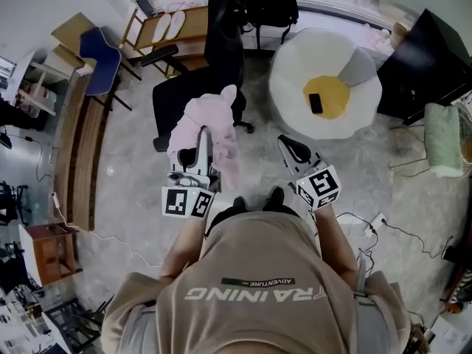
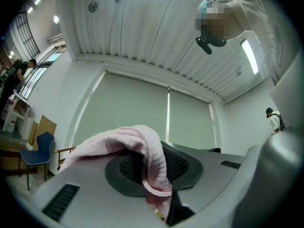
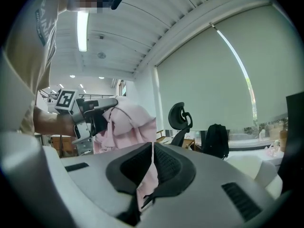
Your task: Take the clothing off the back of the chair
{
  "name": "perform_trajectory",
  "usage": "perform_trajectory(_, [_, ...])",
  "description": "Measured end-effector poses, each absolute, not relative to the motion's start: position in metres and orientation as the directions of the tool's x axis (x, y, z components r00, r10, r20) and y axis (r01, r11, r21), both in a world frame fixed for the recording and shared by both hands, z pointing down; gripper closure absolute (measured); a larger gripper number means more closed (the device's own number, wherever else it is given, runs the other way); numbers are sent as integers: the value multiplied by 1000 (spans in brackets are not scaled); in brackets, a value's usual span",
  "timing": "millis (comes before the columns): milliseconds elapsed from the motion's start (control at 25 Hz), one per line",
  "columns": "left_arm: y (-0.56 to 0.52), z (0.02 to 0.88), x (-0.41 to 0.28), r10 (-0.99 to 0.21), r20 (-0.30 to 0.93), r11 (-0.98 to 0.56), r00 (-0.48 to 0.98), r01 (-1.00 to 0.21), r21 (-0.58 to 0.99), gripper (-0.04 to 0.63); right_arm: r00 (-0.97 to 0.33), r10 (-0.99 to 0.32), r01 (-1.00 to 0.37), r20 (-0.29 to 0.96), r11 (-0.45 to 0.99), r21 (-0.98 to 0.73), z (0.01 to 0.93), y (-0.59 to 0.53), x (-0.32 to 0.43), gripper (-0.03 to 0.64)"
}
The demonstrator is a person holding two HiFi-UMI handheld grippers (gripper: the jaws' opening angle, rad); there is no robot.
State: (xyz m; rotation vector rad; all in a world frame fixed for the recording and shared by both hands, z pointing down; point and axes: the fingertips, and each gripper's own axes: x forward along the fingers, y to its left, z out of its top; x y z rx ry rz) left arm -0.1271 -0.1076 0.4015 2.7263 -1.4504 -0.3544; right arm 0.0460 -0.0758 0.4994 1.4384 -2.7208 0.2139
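Pinching the pink clothing (image 1: 193, 116) in its jaws, my left gripper (image 1: 203, 133) has it hanging below, seemingly off the chair (image 1: 221, 43) back ahead; my right gripper (image 1: 285, 143), jaws pressed together and empty, sits near its right side.

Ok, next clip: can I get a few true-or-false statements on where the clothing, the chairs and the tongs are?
1. The left tongs grip a pink garment. True.
2. The pink garment hangs on the back of the black chair. False: it is off the chair and hangs from the left tongs, in front of the person.
3. A dark phone lies on the yellow patch of the white cushion. True.
4. In the head view, the blue chair stands at the far right. False: it stands at the upper left, beside the wooden furniture.
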Motion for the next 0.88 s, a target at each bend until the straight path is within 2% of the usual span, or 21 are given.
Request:
perform_trajectory(320, [-80,407,-168,-775,-197,-628,600,-765,142,506,-504,-860,-863,87,505,-6,469,-56,-1,580])
perform_trajectory(560, [-76,412,-194,-728,-184,-685,661,-714,146,506,-451,-888,-892,88,452,-10,464,-42,-36,580])
perform_trajectory(880, [-76,417,-190,-735,-188,-677,651,-723,139,506,-442,-892,-896,97,444,-4,468,-24,-32,580])
